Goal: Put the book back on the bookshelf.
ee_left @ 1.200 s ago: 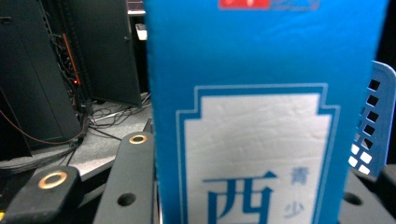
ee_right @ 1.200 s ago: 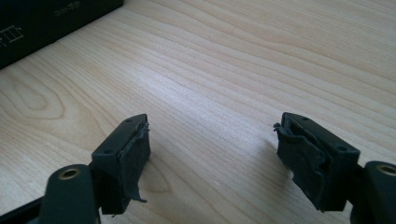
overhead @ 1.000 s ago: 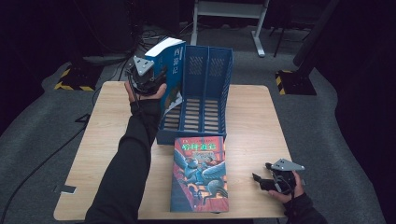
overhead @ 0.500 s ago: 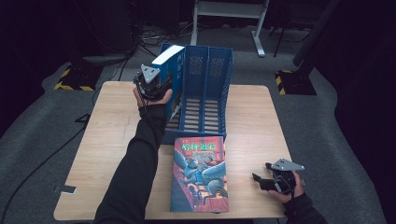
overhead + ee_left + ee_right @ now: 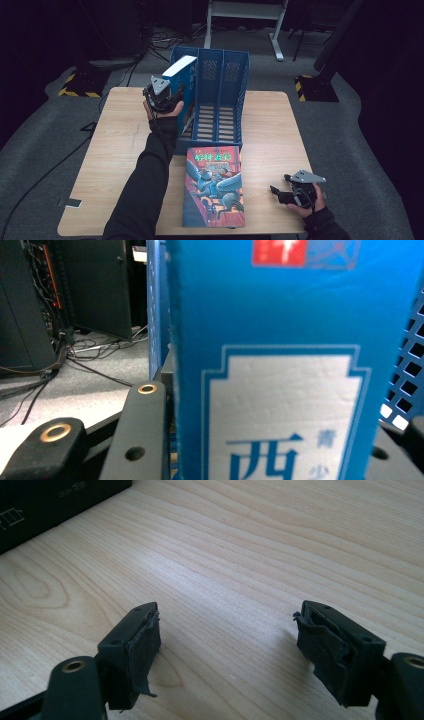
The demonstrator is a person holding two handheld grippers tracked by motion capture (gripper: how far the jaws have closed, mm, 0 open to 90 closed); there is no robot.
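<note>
— While the left gripper (image 5: pixel 161 96) pinches the blue book (image 5: pixel 179 75), where does it sit?
— Upright, entering the file rack's (image 5: pixel 231 80) leftmost slot.
— And the right gripper (image 5: pixel 227 645)?
— Spread, empty, resting on the table (image 5: pixel 120 135) well apart.

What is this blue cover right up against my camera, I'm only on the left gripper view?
Observer: It's a blue book, held upright by the left gripper at the leftmost slot of a blue file rack.
Operator: Anything else on the table?
Observer: A second book lies flat, cover up, in front of the rack.
Operator: And the right gripper?
Observer: The right gripper rests low over bare wood, jaws apart, holding nothing.
</note>
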